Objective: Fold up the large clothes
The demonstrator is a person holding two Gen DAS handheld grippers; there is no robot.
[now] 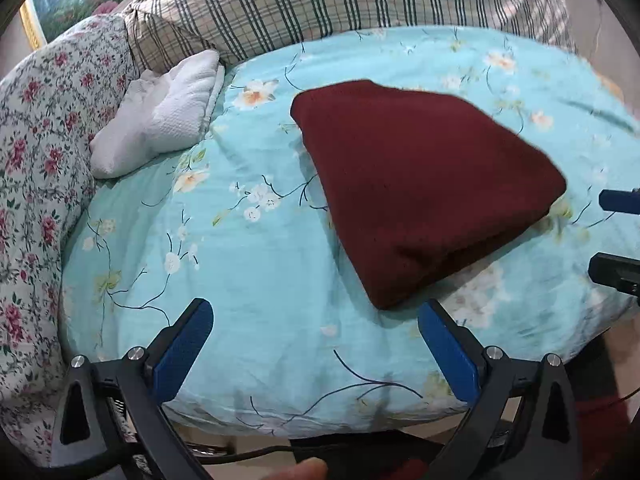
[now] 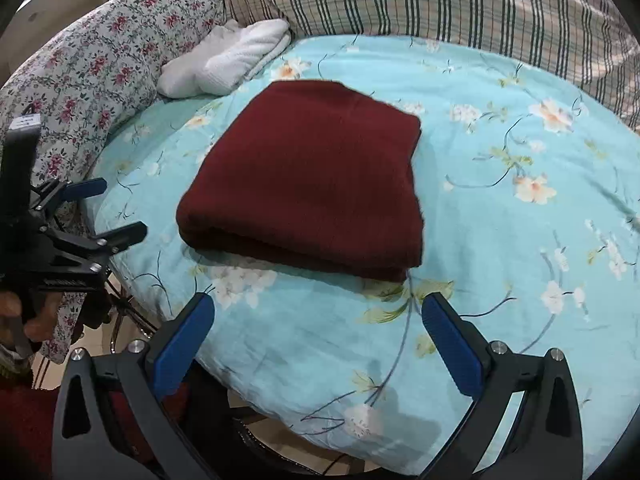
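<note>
A dark red knitted garment [image 1: 416, 184] lies folded into a thick square on the light blue flowered sheet [image 1: 248, 264]; the right wrist view shows it [image 2: 308, 176] with its doubled edge toward me. My left gripper [image 1: 316, 312] hangs open over the sheet, just short of the garment's near corner, nothing between its blue pads. My right gripper [image 2: 318, 308] is open too, a little in front of the folded edge and apart from it. Each gripper shows in the other's view: the right gripper [image 1: 616, 236] at the right edge, the left gripper [image 2: 108, 212] at the left, held by a hand.
A folded white towel [image 1: 160, 116] lies at the back left of the bed. A flowered quilt [image 1: 36, 152] runs along the left side and a checked blanket [image 1: 320, 0] along the back. The bed's near edge [image 1: 304, 420] drops to the floor below the grippers.
</note>
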